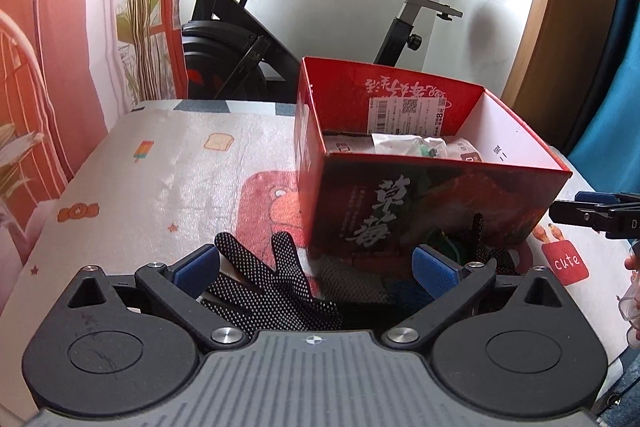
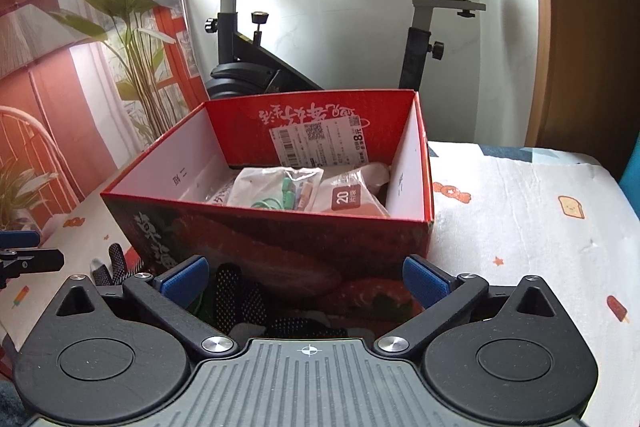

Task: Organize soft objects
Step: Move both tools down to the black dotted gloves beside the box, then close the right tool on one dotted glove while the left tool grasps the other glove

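A black dotted glove (image 1: 272, 283) lies flat on the tablecloth, just in front of a red cardboard box (image 1: 420, 195). My left gripper (image 1: 316, 269) stands wide open above that glove, and its blue pads (image 1: 198, 267) do not touch it. A second dotted glove (image 1: 480, 243) lies against the foot of the box to the right. In the right wrist view my right gripper (image 2: 306, 283) is also wide open, over a dotted glove (image 2: 236, 291) at the front wall of the box (image 2: 264, 213). Nothing is gripped. Plastic packets (image 2: 280, 187) lie inside the box.
The table carries a white cartoon-print cloth (image 1: 160, 167). An exercise bike (image 1: 240, 39) stands behind the table, and a printed curtain (image 1: 60, 67) hangs on the left. The other gripper (image 1: 600, 211) shows at the right edge of the left wrist view, with a hand (image 1: 632, 263) below it.
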Tool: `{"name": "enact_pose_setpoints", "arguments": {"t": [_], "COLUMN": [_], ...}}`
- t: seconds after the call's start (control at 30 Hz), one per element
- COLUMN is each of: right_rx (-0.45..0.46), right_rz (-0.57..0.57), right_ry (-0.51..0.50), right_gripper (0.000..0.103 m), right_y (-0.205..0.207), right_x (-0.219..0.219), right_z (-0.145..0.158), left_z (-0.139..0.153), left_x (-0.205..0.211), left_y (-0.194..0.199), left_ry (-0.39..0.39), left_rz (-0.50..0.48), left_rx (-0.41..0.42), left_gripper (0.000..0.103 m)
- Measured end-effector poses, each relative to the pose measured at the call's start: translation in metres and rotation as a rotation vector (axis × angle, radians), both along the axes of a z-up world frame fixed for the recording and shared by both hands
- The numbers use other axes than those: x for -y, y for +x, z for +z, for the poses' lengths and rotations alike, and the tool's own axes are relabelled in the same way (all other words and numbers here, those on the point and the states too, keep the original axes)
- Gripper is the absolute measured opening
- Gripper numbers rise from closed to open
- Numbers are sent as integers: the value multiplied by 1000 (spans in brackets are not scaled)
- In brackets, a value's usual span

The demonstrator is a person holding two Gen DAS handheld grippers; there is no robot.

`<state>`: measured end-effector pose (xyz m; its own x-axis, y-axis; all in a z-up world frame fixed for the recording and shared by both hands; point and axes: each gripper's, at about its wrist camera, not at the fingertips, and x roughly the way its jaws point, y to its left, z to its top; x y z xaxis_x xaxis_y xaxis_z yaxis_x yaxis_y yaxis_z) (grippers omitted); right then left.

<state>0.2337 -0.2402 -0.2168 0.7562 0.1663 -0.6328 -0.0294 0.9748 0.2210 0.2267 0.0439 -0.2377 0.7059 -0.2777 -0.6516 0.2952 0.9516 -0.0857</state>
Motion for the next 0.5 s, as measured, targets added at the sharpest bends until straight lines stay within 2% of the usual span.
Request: {"name": "enact_pose_setpoints", "arguments": {"t": [0.1,0.23,0.33,0.5], "right_rx": [-10,-35,-69,-103], "right_rz": [6,33,38,99], "right_ry": [-16,-51,-49,-15], "right_gripper": [99,84,82,80], "right_y": [-6,-9,-6,7], "right_x": [-3,-4,-3,-11], "right_z": [-10,-28,-41,-57], "left_z": [-11,-27,-37,-44], "left_x": [1,1,-2,-2], "left_y": [-4,-7,-7,-8], "left_ry": [-5,-7,-22,-27], "left_rz": [15,46,83,89], "left_rx": [-23,-56,-84,-99], "left_gripper": [103,103,103,103]}}
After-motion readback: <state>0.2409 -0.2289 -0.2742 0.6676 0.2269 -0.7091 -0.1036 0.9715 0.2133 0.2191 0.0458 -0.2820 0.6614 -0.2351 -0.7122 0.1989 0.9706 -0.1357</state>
